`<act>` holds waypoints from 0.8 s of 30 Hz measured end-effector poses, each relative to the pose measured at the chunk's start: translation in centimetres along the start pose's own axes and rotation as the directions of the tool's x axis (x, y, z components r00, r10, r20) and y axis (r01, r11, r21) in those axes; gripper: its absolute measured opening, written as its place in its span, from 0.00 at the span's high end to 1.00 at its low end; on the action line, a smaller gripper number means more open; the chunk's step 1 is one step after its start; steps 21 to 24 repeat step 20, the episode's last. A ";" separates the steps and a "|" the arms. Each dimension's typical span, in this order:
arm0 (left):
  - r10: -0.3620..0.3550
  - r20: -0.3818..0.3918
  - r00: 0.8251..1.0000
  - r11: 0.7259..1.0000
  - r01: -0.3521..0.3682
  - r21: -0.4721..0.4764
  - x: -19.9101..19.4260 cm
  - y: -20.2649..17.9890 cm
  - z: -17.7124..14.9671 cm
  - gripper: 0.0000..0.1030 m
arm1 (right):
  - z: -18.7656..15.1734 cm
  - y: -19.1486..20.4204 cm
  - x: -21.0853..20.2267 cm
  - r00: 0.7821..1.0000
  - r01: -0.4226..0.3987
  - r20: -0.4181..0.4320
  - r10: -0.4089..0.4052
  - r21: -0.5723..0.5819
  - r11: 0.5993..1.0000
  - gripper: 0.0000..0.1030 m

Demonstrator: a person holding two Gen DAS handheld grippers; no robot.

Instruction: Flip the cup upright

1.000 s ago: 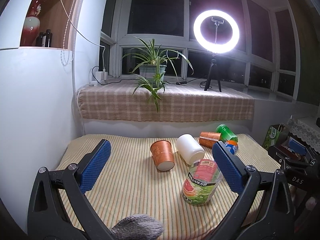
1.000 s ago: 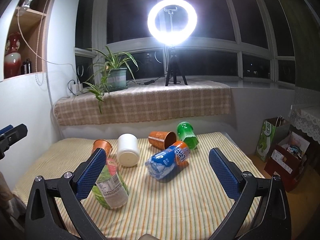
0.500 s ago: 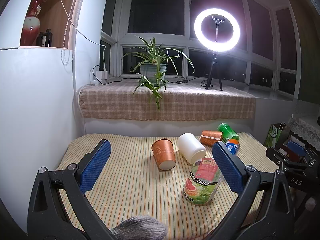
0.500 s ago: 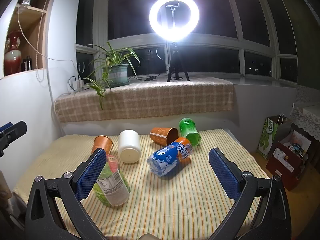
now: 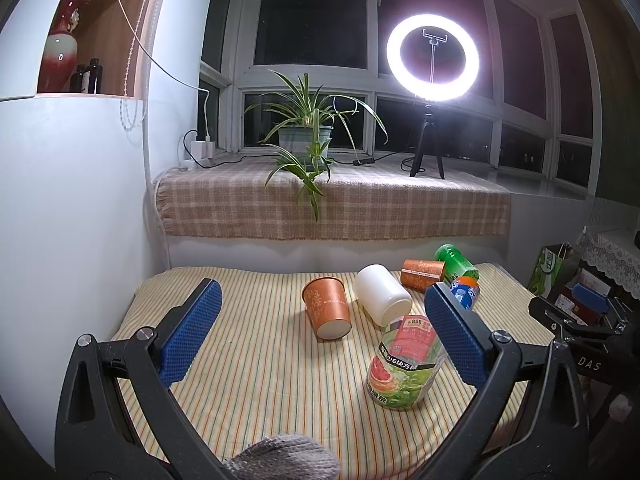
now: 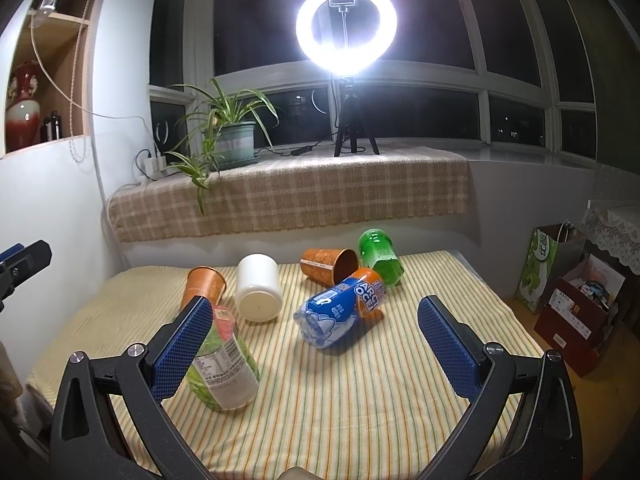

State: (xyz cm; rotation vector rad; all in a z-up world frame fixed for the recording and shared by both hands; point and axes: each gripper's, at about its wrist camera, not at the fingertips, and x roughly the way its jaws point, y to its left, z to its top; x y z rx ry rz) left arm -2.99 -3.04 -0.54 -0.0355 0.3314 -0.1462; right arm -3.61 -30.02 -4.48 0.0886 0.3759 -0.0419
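Three cups lie on their sides on the striped table: an orange paper cup [image 5: 327,307] [image 6: 202,285] at mid-left, a white cup [image 5: 382,294] [image 6: 258,288] beside it, and a second orange cup [image 5: 422,274] [image 6: 330,266] farther back. My left gripper [image 5: 320,338] is open and empty, above the table's near edge, short of the first orange cup. My right gripper [image 6: 316,348] is open and empty, short of the bottles. The right gripper's body shows in the left wrist view [image 5: 580,316].
A clear green-labelled bottle [image 5: 404,364] [image 6: 222,364], a blue-orange bottle [image 6: 342,308] and a green bottle [image 6: 378,256] lie on the table [image 6: 360,400]. A cloth-covered sill [image 6: 288,196] holds a plant [image 6: 232,136] and ring light [image 6: 346,28]. Bags [image 6: 576,300] stand on the floor at right.
Both grippers have risen and tilted slightly; the scene has drifted down and right in the views. Nothing on the table has moved. Both stay open.
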 end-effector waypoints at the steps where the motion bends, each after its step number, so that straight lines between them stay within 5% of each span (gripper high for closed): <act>1: -0.001 -0.001 1.000 1.000 0.001 -0.001 0.0 -0.1 0.0 0.00 | 0.0 0.0 0.0 1.000 0.000 -0.001 0.000 0.001 1.000 0.01; 24: 0.000 -0.002 1.000 1.000 0.000 0.002 0.1 0.2 -0.1 0.00 | -0.2 0.2 0.7 1.000 -0.007 -0.027 0.007 0.007 1.000 0.01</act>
